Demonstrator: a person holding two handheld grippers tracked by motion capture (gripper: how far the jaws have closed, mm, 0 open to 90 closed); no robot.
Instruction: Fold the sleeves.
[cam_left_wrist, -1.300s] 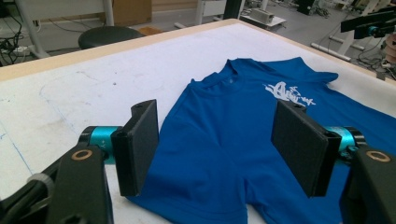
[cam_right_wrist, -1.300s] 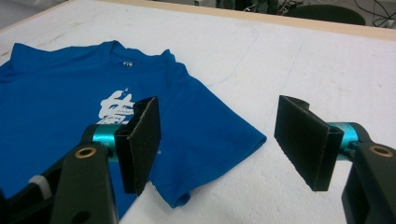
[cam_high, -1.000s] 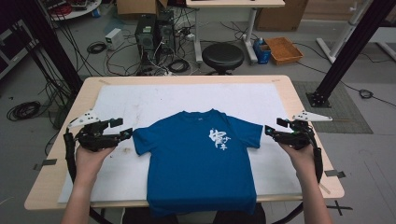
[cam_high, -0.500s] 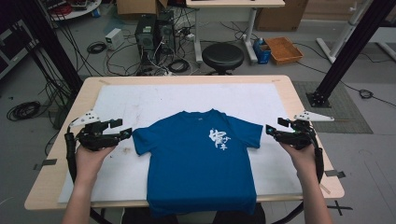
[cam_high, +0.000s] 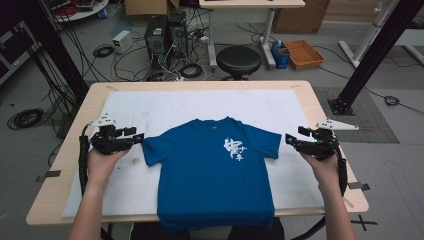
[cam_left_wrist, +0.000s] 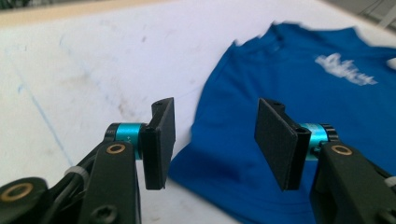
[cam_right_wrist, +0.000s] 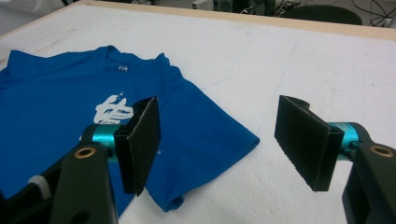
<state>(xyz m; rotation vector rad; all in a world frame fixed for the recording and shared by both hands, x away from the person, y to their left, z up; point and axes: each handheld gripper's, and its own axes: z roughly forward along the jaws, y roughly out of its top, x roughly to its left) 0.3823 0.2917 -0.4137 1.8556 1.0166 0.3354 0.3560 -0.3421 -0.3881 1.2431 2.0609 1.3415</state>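
A blue T-shirt (cam_high: 210, 170) with a white print lies flat, chest up, on the white mat, its hem hanging over the near table edge. My left gripper (cam_high: 136, 137) sits just off the shirt's left sleeve, pointing at it. In the left gripper view the gripper (cam_left_wrist: 215, 140) is open; its jaws have just been closing, and the sleeve (cam_left_wrist: 233, 158) lies beyond the gap, untouched. My right gripper (cam_high: 290, 140) hovers just off the right sleeve. In the right gripper view this gripper (cam_right_wrist: 219, 140) is wide open, the sleeve's end (cam_right_wrist: 219, 135) below its left jaw.
The white mat (cam_high: 165, 107) covers most of the wooden table (cam_high: 305, 90). On the floor behind the table are a black stool (cam_high: 238, 60), computer towers (cam_high: 162, 32), cables and an orange box (cam_high: 304, 53). Black frame posts rise at both far corners.
The left gripper has moved right and slightly down, up to the left sleeve's edge, and its jaws stand narrower. The right hand and the shirt have stayed put.
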